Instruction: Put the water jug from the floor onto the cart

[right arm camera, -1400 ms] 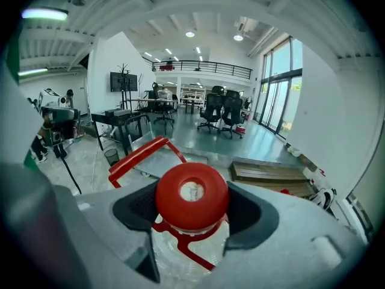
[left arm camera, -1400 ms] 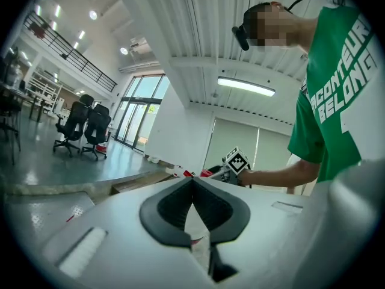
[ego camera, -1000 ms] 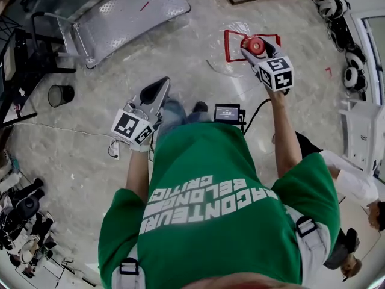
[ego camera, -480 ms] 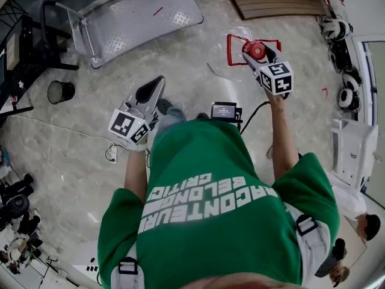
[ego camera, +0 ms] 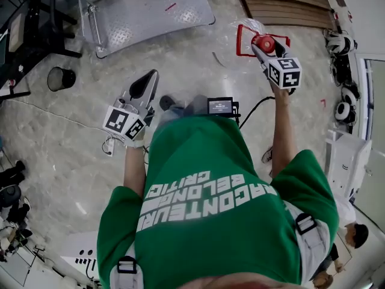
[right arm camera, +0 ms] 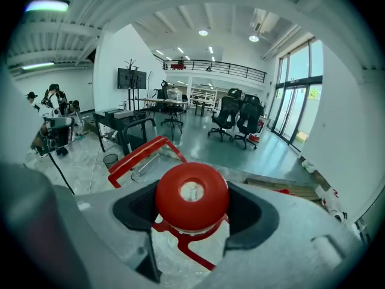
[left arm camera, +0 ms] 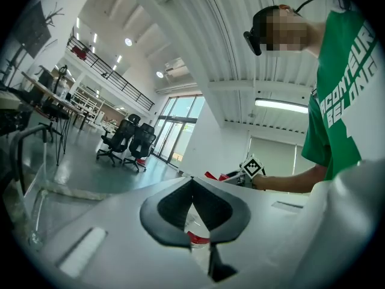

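Currently the R tongs (right arm camera: 194, 208) are set wide and clamped on the clear plastic water jug (ego camera: 263, 42) w/ a round red cap and red carrying frame. Both dark pads (right arm camera: 135, 206) press the sides of the cap, as the right gripper view shows plainly. The tongs point down at a slant, and the jug's clear body and red frame show below and beyond the cap.

In the head view the jug sits at the far end of the person's outstretched R arm, over the pale mottled stone floor (ego camera: 192, 59). It's hard to tell from above whether its base is touching the floor or hanging just clear of it.

The jug isn't on the cart. The grey tread-plate platform cart (ego camera: 150, 8), w/ its tubular push handle at the L end, lies well apart from the jug, up and to the left in the head view. Bare floor lies btwn them.

The L tongs (left arm camera: 192, 182) are closed, tips meeting, w/ nothing in them. Only a spade-shaped gap is left btwn the black pads, and a bit of red and clear plastic shows through it from farther off. The L tongs are held level, out in front of the person's L side, pointing roughly toward the cart.

The person wears a green printed T-shirt (ego camera: 210, 203). A small black screen unit (ego camera: 220, 106) sits in front of them and a black mesh bin (ego camera: 61, 78) stands at far L. Brown wooden planks (ego camera: 283, 5) lie beyond the jug.
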